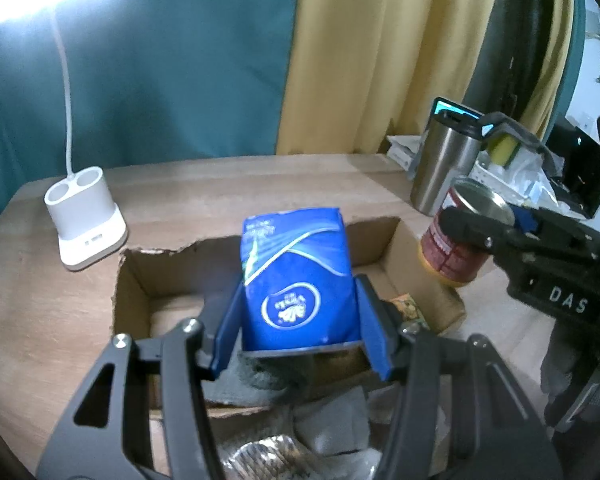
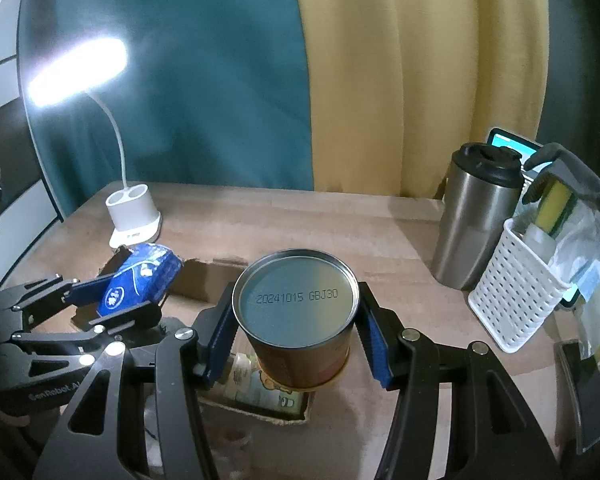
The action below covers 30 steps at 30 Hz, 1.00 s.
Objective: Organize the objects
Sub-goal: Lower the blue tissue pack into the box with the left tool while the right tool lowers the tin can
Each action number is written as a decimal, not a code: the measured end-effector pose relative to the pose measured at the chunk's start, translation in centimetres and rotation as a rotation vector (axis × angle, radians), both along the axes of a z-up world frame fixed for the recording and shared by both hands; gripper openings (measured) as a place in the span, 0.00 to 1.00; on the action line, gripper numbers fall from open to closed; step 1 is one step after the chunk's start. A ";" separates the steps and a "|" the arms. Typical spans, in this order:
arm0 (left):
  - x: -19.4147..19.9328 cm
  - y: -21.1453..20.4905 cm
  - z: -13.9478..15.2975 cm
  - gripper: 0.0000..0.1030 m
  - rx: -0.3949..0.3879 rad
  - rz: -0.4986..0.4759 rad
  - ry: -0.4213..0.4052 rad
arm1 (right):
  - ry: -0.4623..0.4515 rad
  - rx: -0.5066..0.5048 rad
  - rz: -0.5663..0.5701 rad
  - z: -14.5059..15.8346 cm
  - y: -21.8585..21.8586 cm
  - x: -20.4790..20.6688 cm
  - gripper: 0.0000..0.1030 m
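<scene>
In the left wrist view, the left tongs (image 1: pixel 300 320) were clenched on a blue plastic tissue packet with a white oval logo (image 1: pixel 298 276), their blue pads pressed against its two sides. The packet stood above a torn, open brown cardboard box (image 1: pixel 134 280) that lay on the light wooden counter (image 1: pixel 220 184). Inside the box, below the packet, lay grey cloth (image 1: pixel 332 420) and something silvery and crinkled, too blurred to name. To the left of the box stood the white base of a desk lamp with two round wells (image 1: pixel 82 216), its thin neck rising to a glaring head. At the right, the right tongs (image 1: pixel 472 232) gripped a red-labelled metal can (image 1: pixel 456 240), held beside the box's right wall. Behind the can stood a brushed steel tumbler with a black lid (image 1: pixel 444 164).

In the right wrist view, the right tongs (image 2: pixel 296 320) grasped the can (image 2: pixel 296 300) by its sides, its flat metal end with a printed date code facing the camera. Beneath it showed the box's near corner (image 2: pixel 260 404) with a pale printed packet inside. The left tongs (image 2: pixel 120 300) held the tissue packet (image 2: pixel 140 280) tilted over the box at the left. At the right stood the tumbler (image 2: pixel 476 220), just beside a white perforated plastic basket (image 2: pixel 512 292) holding a yellow sponge.
</scene>
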<state>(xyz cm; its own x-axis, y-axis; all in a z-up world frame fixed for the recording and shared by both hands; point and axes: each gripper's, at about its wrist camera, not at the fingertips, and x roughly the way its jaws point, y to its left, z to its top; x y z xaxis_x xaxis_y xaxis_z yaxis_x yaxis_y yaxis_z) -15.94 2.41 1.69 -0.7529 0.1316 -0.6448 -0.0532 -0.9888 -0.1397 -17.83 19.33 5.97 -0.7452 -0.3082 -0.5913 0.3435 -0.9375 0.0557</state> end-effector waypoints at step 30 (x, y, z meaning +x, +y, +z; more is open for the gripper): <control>-2.0 -0.3 -2.3 0.53 0.023 0.009 -0.050 | -0.031 0.005 0.037 -1.7 -1.8 -3.7 0.57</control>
<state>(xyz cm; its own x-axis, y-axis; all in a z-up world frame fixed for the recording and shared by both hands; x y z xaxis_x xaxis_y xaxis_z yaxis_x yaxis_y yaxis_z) -17.98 2.15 -0.59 -0.7210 0.1399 -0.6786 -0.0362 -0.9857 -0.1648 -21.52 17.54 4.27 -0.7145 -0.3320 -0.6158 0.3758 -0.9246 0.0625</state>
